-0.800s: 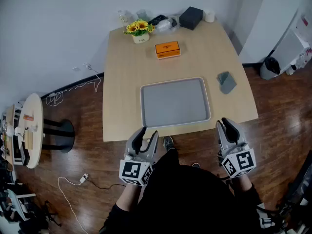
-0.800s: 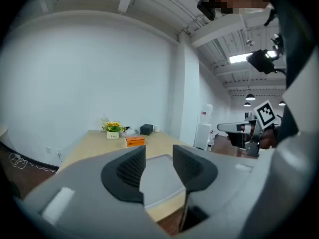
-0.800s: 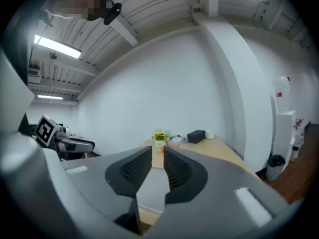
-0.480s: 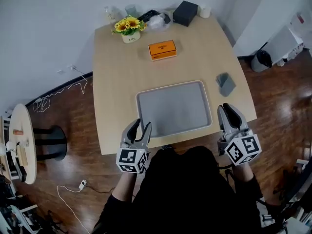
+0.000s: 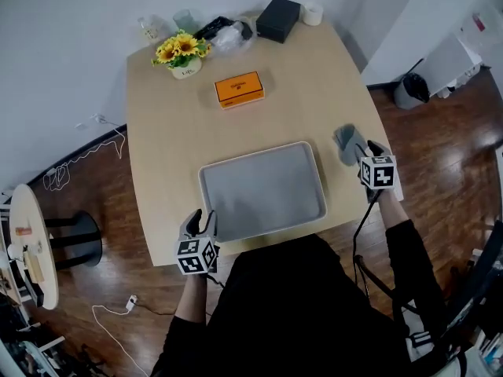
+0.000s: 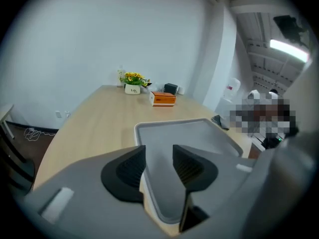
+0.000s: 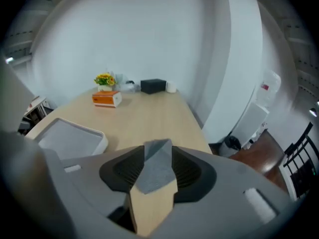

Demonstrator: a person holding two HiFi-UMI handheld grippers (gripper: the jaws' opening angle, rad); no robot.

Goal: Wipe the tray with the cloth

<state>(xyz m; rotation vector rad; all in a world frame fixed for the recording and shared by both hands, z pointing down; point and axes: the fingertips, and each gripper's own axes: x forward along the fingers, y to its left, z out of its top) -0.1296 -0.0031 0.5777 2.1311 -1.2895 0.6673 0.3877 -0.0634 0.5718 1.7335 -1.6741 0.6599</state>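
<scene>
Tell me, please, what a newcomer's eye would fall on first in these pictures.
The big grey tray at the near edge of the table draws the eye first. Next comes the right gripper, set over the grey cloth right of the tray, with the cloth between its jaws. The orange box and the yellow flowers stand out at the far end.

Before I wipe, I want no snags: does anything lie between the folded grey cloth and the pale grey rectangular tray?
Nothing visible does: only wooden tabletop separates the cloth, straddled by the right gripper, from the rim of the tray.
</scene>
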